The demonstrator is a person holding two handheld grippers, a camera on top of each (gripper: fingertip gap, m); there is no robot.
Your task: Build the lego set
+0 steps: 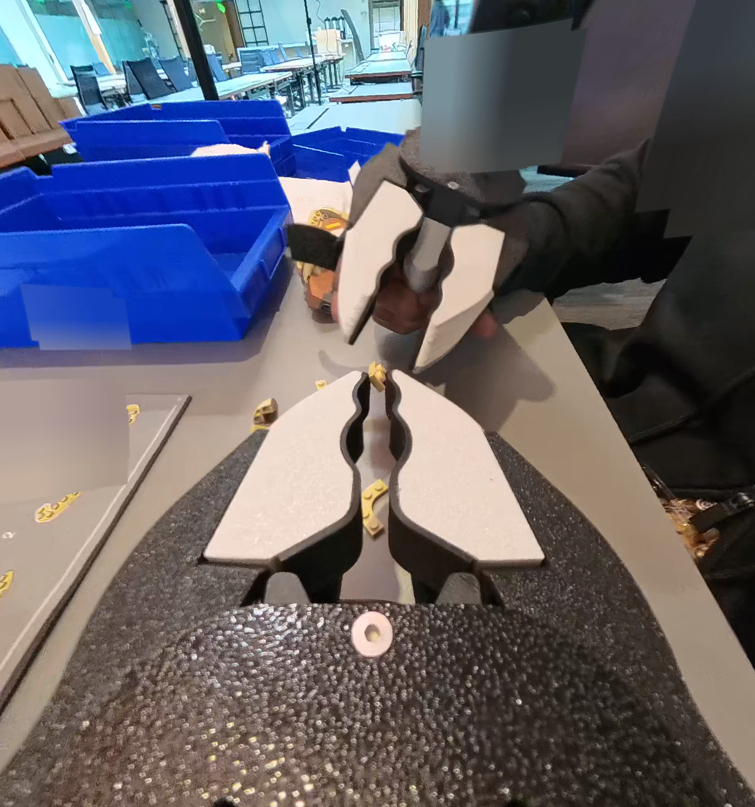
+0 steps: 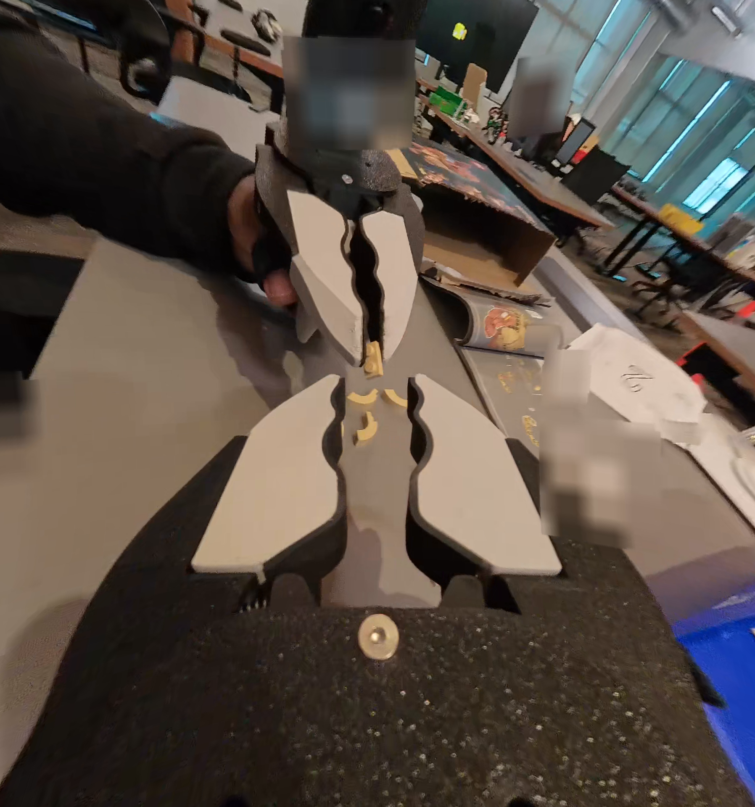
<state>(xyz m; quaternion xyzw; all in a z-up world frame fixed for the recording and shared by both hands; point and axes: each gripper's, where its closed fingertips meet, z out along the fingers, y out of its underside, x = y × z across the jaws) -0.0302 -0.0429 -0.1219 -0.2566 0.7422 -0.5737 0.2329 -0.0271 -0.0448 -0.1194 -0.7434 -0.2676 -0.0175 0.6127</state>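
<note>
While left gripper pinches small tan brick at tips, right gripper hangs open, empty; curved tan pcs loose on table at 12 o'clock of its jaws.

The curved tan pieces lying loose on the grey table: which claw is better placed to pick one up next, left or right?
Probably the right claw. It is open, holds nothing, and the curved tan pieces lie just beyond its tips. The left claw is already shut on a small tan brick.

I see a big office behind: long tables, dark chairs, glass windows (bright daylight).
</note>
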